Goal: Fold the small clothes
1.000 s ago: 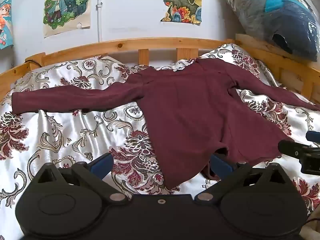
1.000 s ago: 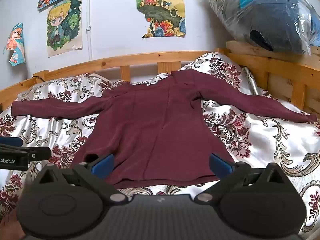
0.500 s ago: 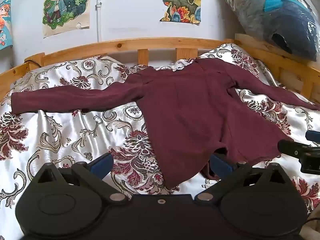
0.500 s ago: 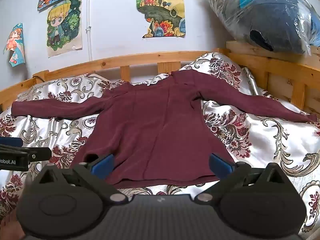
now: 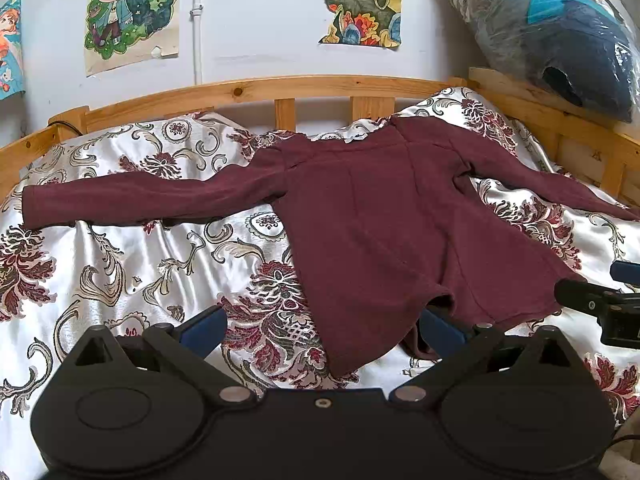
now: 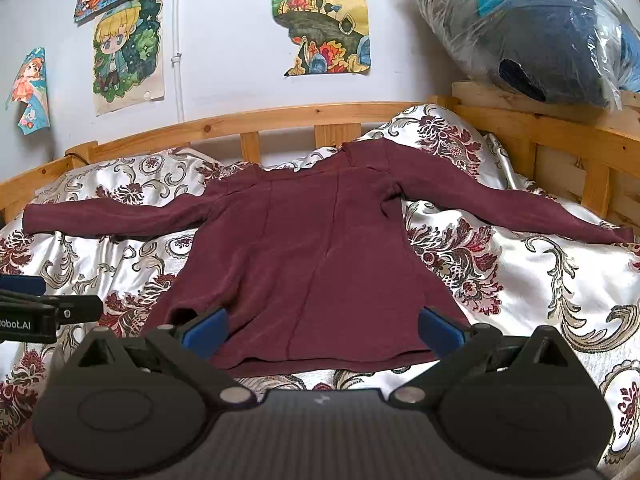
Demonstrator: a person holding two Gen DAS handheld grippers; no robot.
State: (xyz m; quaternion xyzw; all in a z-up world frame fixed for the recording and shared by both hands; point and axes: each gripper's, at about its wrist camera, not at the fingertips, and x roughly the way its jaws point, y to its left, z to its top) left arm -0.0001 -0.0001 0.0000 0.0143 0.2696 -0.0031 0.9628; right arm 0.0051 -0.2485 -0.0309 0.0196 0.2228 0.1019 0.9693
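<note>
A: Logging position. The maroon long-sleeved top (image 6: 316, 256) is lying flat on the patterned satin bedspread (image 6: 540, 280), neckline toward the wooden headboard rail (image 6: 280, 118), both sleeves spread out sideways, hem nearest the cameras.

B: Tong state?

A: The right gripper (image 6: 320, 330) is hovering at the hem with its jaws spread wide and holding nothing. The left gripper (image 5: 320, 330) is also gaping wide; its right blue pad (image 5: 438, 330) is sitting at the lifted hem corner, but I am not seeing it clamped on cloth.

B: Handling estimate?

A: I am judging the fabric light, soft and limp, so it will be draping and sagging from any pinch. The satin underneath is looking slick, so the top may be sliding rather than creasing if dragged. Best holds, in my view: the two hem corners, or a cuff (image 5: 32, 208) plus its shoulder seam.

B: Clearance?

A: Open bedspread is lying on both sides of the body. The right sleeve end (image 6: 616, 234) is reaching close to the side rail (image 6: 592, 140), so room there is looking tight. A bagged bundle (image 6: 532, 32) is sitting above that corner, well apart from the garment.
</note>
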